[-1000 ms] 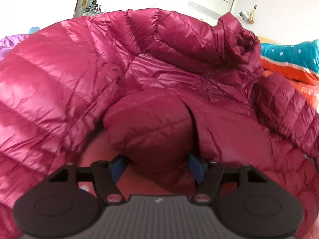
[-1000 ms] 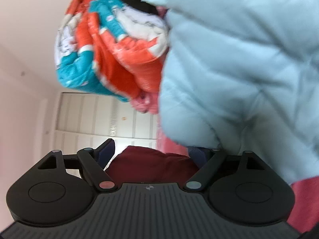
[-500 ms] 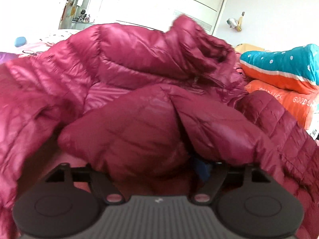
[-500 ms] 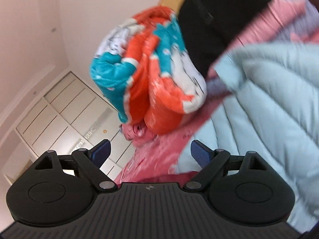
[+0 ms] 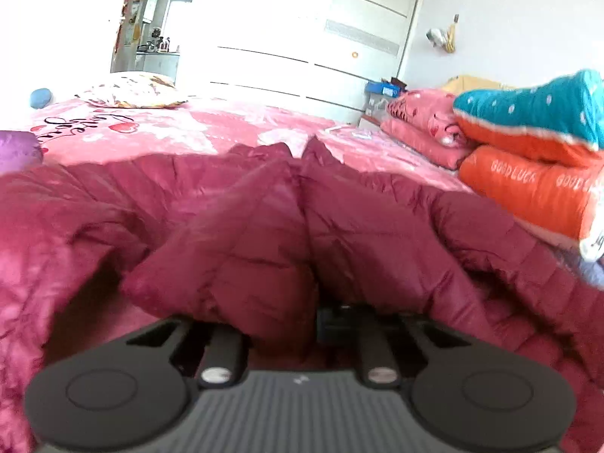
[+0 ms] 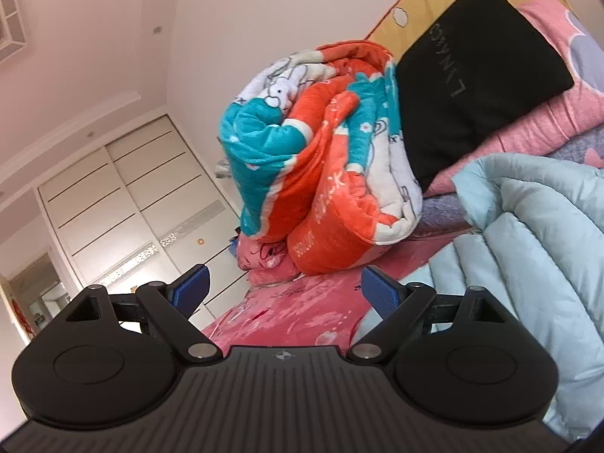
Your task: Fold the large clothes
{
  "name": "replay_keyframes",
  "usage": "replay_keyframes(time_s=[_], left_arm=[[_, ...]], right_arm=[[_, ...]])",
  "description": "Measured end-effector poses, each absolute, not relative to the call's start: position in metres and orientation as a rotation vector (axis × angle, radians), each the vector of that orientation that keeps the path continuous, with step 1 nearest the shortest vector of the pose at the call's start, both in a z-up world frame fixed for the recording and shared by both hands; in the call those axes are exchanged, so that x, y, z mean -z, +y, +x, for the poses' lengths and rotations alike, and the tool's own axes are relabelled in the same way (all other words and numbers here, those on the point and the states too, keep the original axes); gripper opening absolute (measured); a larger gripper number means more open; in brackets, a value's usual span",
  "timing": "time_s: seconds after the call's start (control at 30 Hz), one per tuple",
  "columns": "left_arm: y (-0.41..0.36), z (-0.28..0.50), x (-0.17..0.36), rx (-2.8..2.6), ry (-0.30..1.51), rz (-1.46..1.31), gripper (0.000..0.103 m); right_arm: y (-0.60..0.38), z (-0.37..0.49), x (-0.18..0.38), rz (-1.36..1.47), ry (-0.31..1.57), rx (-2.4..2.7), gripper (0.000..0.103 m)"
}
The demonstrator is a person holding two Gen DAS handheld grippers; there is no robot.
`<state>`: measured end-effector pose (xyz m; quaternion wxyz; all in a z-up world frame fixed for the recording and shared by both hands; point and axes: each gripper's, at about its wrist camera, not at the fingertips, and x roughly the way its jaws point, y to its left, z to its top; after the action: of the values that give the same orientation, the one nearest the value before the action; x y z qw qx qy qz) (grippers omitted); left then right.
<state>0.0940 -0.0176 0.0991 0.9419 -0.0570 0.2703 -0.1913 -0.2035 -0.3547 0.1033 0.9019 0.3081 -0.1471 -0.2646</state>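
White wardrobe doors (image 5: 302, 49) close off the room at 12 o'clock, and a bed (image 5: 181, 128) under a pink printed cover carries everything I work on.

**Location of the work piece.** In the left wrist view the maroon down jacket (image 5: 377, 234) lies crumpled across the bed from 9 o'clock to 3 o'clock and reaches right up to my left tool (image 5: 302, 313). A stack of folded blankets (image 5: 528, 151) sits at 2 o'clock, near the jacket.

**Tool state.**
- Left tool: its jaws are closing on a fold of the jacket. The fabric covers the fingertips, so the pinch itself is hidden.
- Right tool (image 6: 284, 290): spread wide and holding nothing, with the blue pads (image 6: 379, 294) bare. It points at a rolled blanket (image 6: 321, 173) at 12 o'clock. A pale blue quilted coat (image 6: 528, 245) lies at 3 o'clock.

**Handling, as I judge it.**
- Weight: light for its bulk, since the fill is mostly air.
- Stiffness: none. It will sag and billow, so it needs support at two points.
- Surface: the shell is glossy and probably slippery, so a shallow pinch may slide off.
- Grip points: I would take a hem, a cuff or the collar edge, where seams are firm, and bite deep enough to trap both layers.
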Motion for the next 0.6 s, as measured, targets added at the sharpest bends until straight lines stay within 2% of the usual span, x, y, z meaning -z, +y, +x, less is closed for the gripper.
replay_keyframes(time_s=[0.3,0.6], left_arm=[[0.047,0.048,-0.136,0.391,0.622,-0.192,0.010],[0.087,-0.002,-0.134,0.410,0.759,-0.163,0.012]], right_arm=[[-0.339,-0.204,-0.116,0.553,-0.268,0.409,0.103],[-0.314,-0.189,-0.108,0.471,-0.060,0.207,0.103]])
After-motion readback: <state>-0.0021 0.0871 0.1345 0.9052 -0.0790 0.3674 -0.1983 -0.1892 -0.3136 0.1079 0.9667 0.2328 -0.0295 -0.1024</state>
